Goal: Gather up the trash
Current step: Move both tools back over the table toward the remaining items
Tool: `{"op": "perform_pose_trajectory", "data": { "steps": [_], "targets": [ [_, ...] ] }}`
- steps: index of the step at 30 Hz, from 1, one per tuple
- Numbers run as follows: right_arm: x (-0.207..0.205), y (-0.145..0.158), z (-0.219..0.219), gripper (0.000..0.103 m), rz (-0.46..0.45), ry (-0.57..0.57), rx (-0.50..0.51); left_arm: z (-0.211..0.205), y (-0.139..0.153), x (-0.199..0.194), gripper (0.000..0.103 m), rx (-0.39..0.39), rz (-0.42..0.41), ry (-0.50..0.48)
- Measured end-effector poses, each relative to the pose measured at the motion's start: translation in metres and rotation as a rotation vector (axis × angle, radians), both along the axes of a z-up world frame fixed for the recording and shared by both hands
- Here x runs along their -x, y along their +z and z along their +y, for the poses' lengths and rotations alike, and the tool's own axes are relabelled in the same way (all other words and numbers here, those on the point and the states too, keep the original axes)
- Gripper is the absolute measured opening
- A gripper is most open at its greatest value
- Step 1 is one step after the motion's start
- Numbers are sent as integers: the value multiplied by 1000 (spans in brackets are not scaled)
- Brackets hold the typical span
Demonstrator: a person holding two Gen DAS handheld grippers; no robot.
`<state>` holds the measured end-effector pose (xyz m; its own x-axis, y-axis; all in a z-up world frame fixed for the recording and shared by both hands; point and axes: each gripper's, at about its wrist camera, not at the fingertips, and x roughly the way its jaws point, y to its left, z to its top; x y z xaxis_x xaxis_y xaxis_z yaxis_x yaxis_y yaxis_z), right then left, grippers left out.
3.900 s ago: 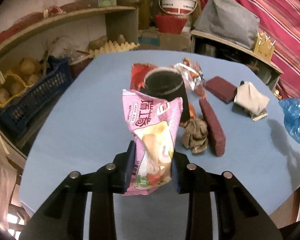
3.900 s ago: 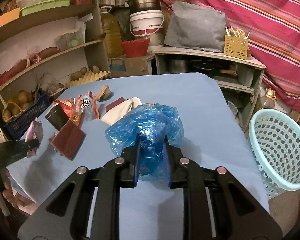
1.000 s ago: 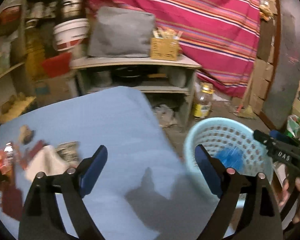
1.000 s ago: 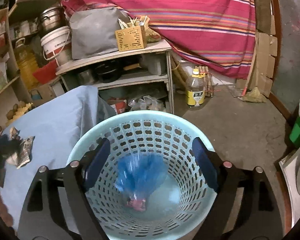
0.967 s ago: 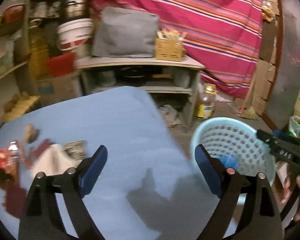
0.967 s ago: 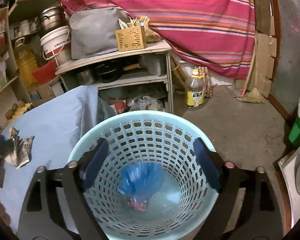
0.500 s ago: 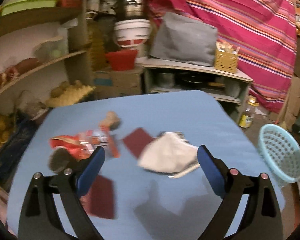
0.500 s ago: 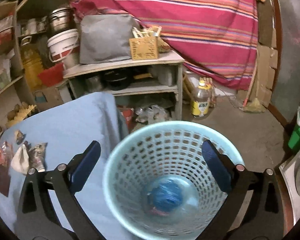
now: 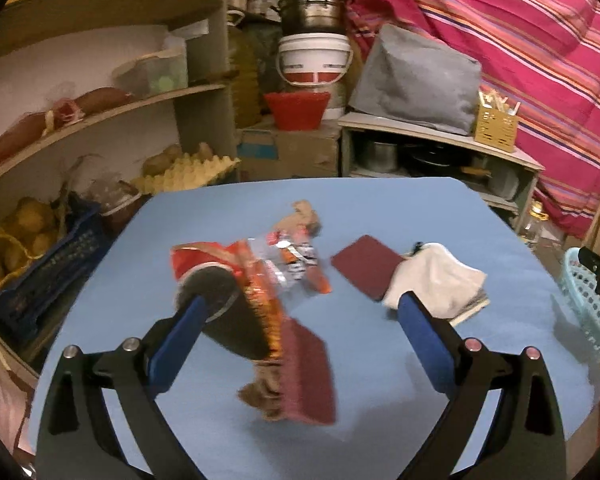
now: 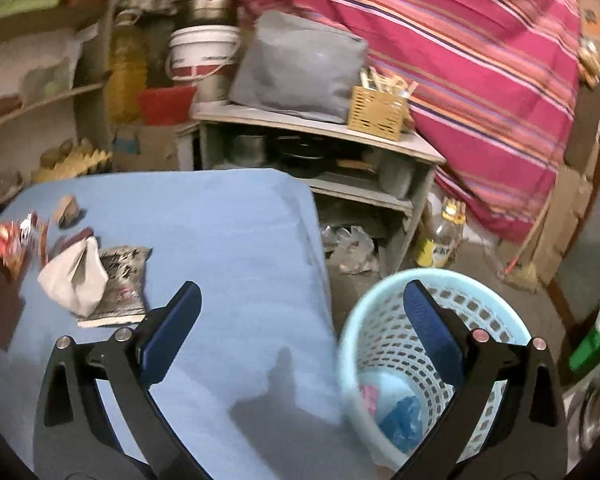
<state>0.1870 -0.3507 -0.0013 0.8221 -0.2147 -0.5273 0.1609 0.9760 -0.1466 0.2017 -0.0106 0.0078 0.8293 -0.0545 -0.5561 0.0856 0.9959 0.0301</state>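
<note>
My left gripper hangs open and empty above the blue table. Below it lie a red snack wrapper, a dark cup on its side, a maroon card and crumpled brown paper. A white cloth lies under its right finger. My right gripper is open and empty over the table's right edge. The pale blue basket stands on the floor at lower right. It holds the blue plastic bag and a pink wrapper.
A second maroon card, shiny wrappers and a brown lump lie farther back. A grey printed wrapper sits beside the cloth. Shelves stand left, a low cupboard behind, an oil bottle on the floor.
Both grippers have let go of the pink wrapper and the blue bag, which now lie in the basket. The left view has swung from the basket to the litter. The right gripper has drawn back leftward.
</note>
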Motion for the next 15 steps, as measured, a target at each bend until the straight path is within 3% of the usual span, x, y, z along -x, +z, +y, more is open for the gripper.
{"op": "perform_pose_trajectory", "data": {
  "steps": [15],
  "targets": [
    [-35, -14, 51, 98, 38, 83, -99, 46, -22, -3, 95, 25, 43, 45]
  ]
}}
